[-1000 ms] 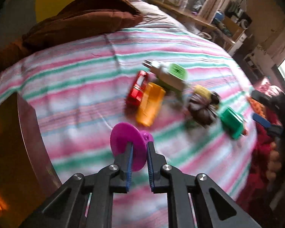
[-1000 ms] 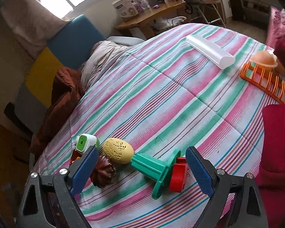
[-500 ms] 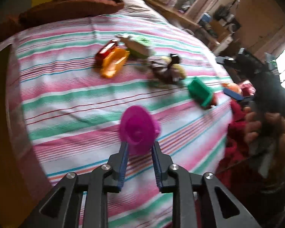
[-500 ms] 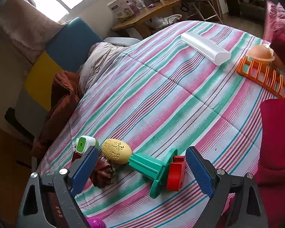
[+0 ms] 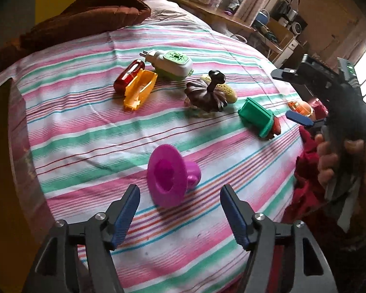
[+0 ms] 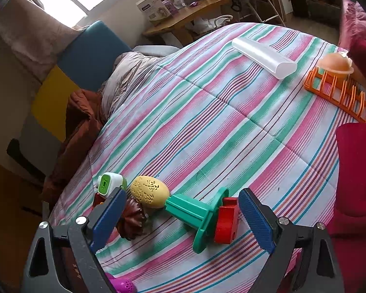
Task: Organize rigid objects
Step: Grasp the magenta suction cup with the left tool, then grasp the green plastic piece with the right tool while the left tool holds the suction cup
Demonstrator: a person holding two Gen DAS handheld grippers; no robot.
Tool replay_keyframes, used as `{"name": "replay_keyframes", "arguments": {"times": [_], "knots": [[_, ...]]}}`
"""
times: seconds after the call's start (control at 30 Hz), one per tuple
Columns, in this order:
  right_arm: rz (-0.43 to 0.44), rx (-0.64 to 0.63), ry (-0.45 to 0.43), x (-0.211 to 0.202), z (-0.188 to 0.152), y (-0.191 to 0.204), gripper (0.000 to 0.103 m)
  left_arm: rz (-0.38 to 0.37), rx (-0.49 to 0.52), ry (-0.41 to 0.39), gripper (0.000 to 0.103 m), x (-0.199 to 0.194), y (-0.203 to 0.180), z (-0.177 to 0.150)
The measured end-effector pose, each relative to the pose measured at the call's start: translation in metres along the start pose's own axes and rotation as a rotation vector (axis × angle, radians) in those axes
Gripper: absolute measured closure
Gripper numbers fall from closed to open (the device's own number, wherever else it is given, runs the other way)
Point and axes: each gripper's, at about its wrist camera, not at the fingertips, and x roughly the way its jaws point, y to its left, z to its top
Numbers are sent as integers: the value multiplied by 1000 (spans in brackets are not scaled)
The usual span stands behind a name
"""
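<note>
Left claw (image 5: pixel 179 210) has just opened wide, pink funnel (image 5: pixel 169 175) free on the bed (image 5: pixel 85 134); right claw (image 6: pixel 180 217) wide, empty; we've most toys left scattered.

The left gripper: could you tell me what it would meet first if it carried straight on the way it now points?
Most likely the magenta funnel-shaped piece, lying on the striped bedspread just ahead of the open left gripper; depth is uncertain.

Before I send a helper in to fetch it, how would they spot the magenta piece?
On the striped bedspread, look at the near edge, apart from the toy cluster. The magenta plastic funnel-shaped piece lies alone on its side, wide mouth facing the open left claw; nothing else there is magenta.
</note>
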Motion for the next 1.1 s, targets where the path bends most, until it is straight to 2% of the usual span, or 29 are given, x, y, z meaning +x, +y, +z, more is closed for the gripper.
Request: {"name": "replay_keyframes", "arguments": {"times": [0.17, 0.27, 0.33, 0.37, 0.4, 0.6, 0.83, 0.9, 1.0, 1.1], "knots": [[-1, 13, -5, -1, 1, -3, 9, 59, -43, -9, 34, 15, 1, 10], [-2, 29, -6, -1, 2, -6, 9, 66, -62, -7, 34, 24, 2, 16], [-8, 43, -14, -1, 3, -8, 9, 108, -60, -2, 35, 32, 1, 18], [-14, 53, -19, -2, 3, -10, 9, 123, -59, 0, 38, 35, 1, 18], [-17, 67, -19, -1, 4, -13, 8, 139, -55, -17, 47, 35, 0, 17], [-33, 111, 10, 6, 6, -22, 8, 117, -6, -58, 47, 31, 5, 9], [-54, 111, 43, 13, 5, -25, 8, 123, -20, -80, 47, 16, 15, -5], [-37, 127, 77, 18, 3, -28, 8, 114, -20, -98, 47, 8, 11, -7], [194, 179, 191, 33, -2, -26, 11, 104, -12, -126, 47, -4, 9, -11], [106, 73, 188, 34, -5, -10, 10, 93, -12, -150, 47, -16, 7, -14]]}}
